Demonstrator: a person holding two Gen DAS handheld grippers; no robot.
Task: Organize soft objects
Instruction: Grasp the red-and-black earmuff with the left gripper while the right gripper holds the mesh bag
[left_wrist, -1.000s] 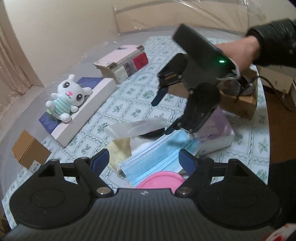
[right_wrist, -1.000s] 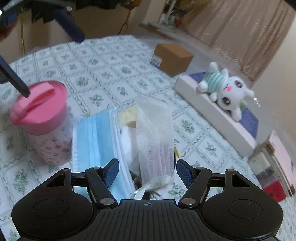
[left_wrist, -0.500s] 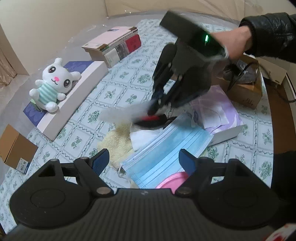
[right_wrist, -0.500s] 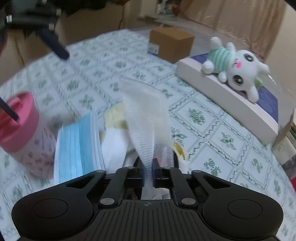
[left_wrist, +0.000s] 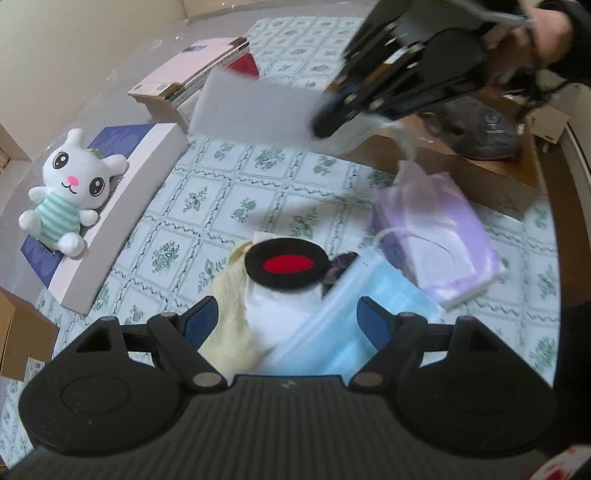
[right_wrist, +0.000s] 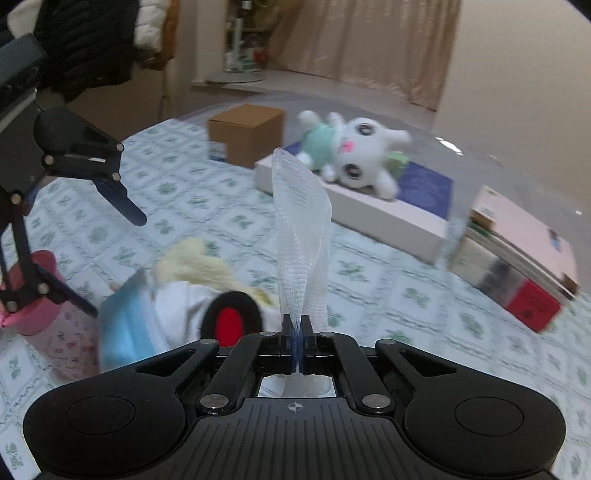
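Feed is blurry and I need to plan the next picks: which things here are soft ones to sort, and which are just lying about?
To sort:
white mesh strip, clamped in the right gripper
blue face mask
yellow fluffy cloth
black-and-red pad
plush bunny

Lying about:
books
cardboard box
pink-lidded cup

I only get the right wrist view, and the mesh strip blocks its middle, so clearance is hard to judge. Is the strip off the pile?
Observer: Yes; the left wrist view shows the white mesh strip held in the air by the right gripper, clear of the pile.
Operator: What's beside the blue mask?
Observer: A purple packet lies right beside the blue mask.
Operator: And beyond that?
Observer: An open cardboard box holding a dark bundle.
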